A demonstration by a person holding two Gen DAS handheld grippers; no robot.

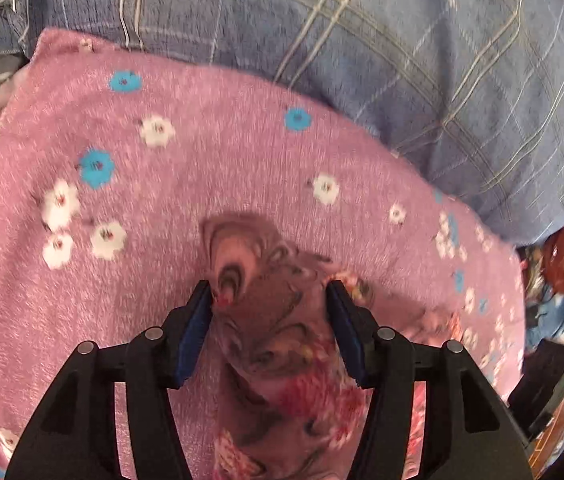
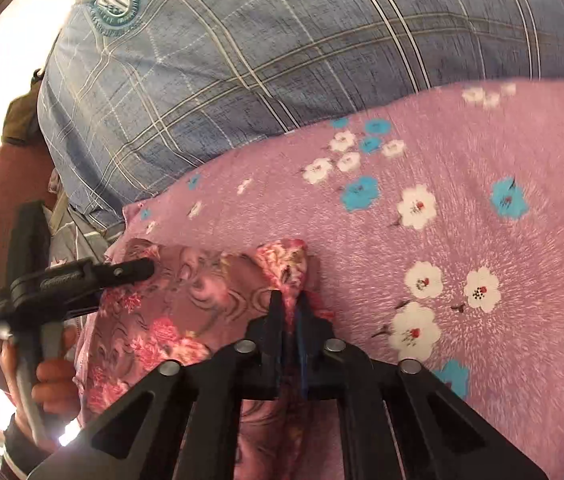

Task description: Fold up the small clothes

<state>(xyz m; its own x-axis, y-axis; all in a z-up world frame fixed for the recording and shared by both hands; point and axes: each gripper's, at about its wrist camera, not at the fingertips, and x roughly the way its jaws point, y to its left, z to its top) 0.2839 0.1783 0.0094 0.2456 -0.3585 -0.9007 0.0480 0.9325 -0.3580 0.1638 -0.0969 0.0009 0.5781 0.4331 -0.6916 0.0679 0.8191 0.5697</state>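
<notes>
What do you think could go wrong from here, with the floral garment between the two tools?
1. The right tool pinches only a small bunched tip of the floral garment; a pull could slip it free.
2. The left tool stands open around the cloth, so that side may sag and spoil the fold.
3. A deep closing might catch the pink flowered blanket underneath as well.

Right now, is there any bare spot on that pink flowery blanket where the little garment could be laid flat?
Yes. The pink blanket lies bare beyond the right gripper, up to the blue checked bedding. It is crowded only close in, where the floral garment lies bunched between the right gripper and the left gripper.
</notes>
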